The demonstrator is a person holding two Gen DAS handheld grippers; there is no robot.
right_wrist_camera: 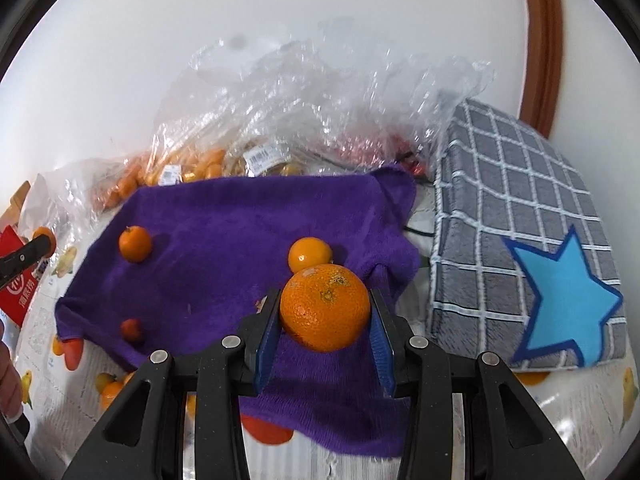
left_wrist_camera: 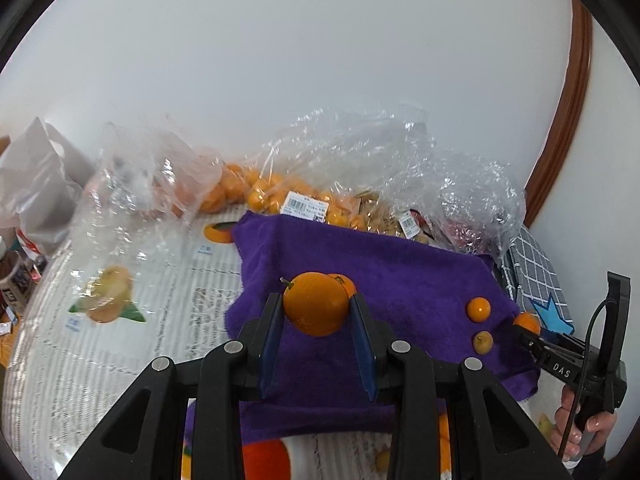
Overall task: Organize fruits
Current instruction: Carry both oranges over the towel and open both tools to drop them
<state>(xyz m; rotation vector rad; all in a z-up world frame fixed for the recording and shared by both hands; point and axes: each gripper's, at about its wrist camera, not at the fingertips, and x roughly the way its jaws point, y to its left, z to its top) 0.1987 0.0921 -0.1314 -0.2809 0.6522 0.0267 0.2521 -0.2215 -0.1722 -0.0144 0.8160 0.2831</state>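
Observation:
A purple towel (left_wrist_camera: 380, 264) (right_wrist_camera: 224, 240) lies on the printed table cover. My left gripper (left_wrist_camera: 316, 312) is shut on an orange (left_wrist_camera: 316, 304) above the towel; a second orange (left_wrist_camera: 345, 283) sits just behind it. My right gripper (right_wrist_camera: 324, 316) is shut on a larger orange (right_wrist_camera: 325, 307), seen at the towel's right edge in the left wrist view (left_wrist_camera: 527, 322). Loose on the towel are a small orange (left_wrist_camera: 478, 309) (right_wrist_camera: 310, 255), a smaller yellowish fruit (left_wrist_camera: 483, 342), an orange (right_wrist_camera: 135, 243) at the left and a small reddish fruit (right_wrist_camera: 131, 330).
Clear plastic bags (left_wrist_camera: 360, 168) (right_wrist_camera: 304, 112) with several small oranges and labelled packs lie behind the towel against the white wall. A grey checked cloth with a blue star (right_wrist_camera: 520, 240) (left_wrist_camera: 536, 280) covers something at the right. A white bag (left_wrist_camera: 36, 184) and bottles stand far left.

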